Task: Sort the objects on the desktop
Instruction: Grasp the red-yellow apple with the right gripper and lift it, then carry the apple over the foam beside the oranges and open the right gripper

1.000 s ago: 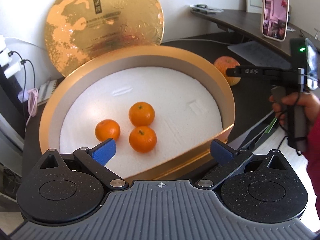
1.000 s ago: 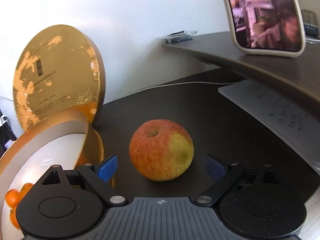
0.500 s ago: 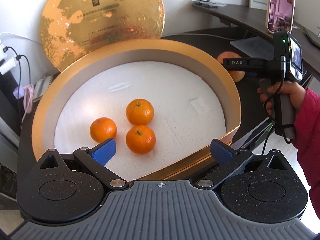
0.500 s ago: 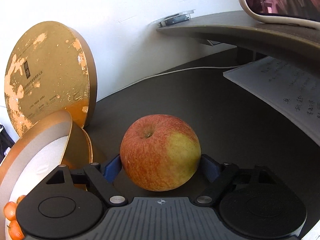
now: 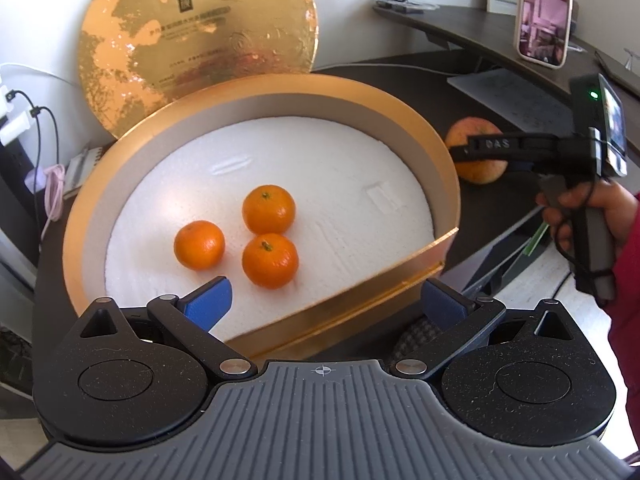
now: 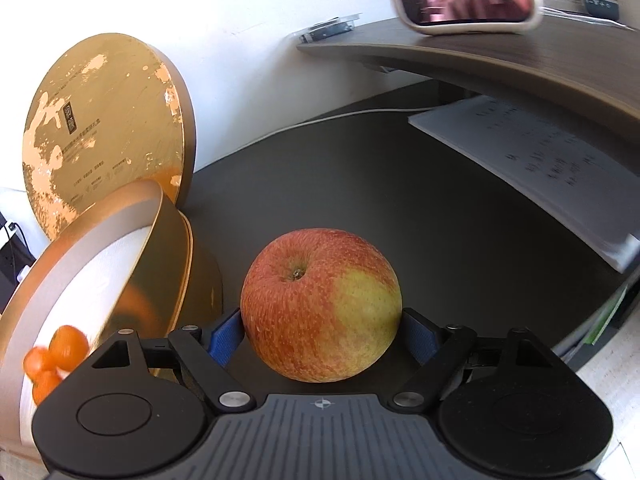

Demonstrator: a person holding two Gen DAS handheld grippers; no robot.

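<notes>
A red-yellow apple [image 6: 320, 304] sits on the dark desk [image 6: 400, 208] between the blue pads of my right gripper [image 6: 322, 332]. Its jaws have just been closing, and both pads now press the apple's sides. The left wrist view shows the same apple [image 5: 478, 170] right of the box, partly hidden by that gripper's finger, with a hand [image 5: 588, 208] on the handle. My left gripper [image 5: 324, 294] hangs open over the near wall of a round gold box [image 5: 400, 96]. Three tangerines [image 5: 268, 209] lie on the box's white foam.
The gold lid [image 5: 200, 40] leans on the wall behind the box. A phone [image 5: 544, 12] stands on a raised shelf at the right, with papers [image 5: 508, 92] below it. Cables [image 5: 40, 128] hang at the left. The desk edge runs close on the right.
My right gripper has moved forward around the apple and shut on it; its pads stood apart from the apple a second ago. The left gripper has barely moved and stays open.
</notes>
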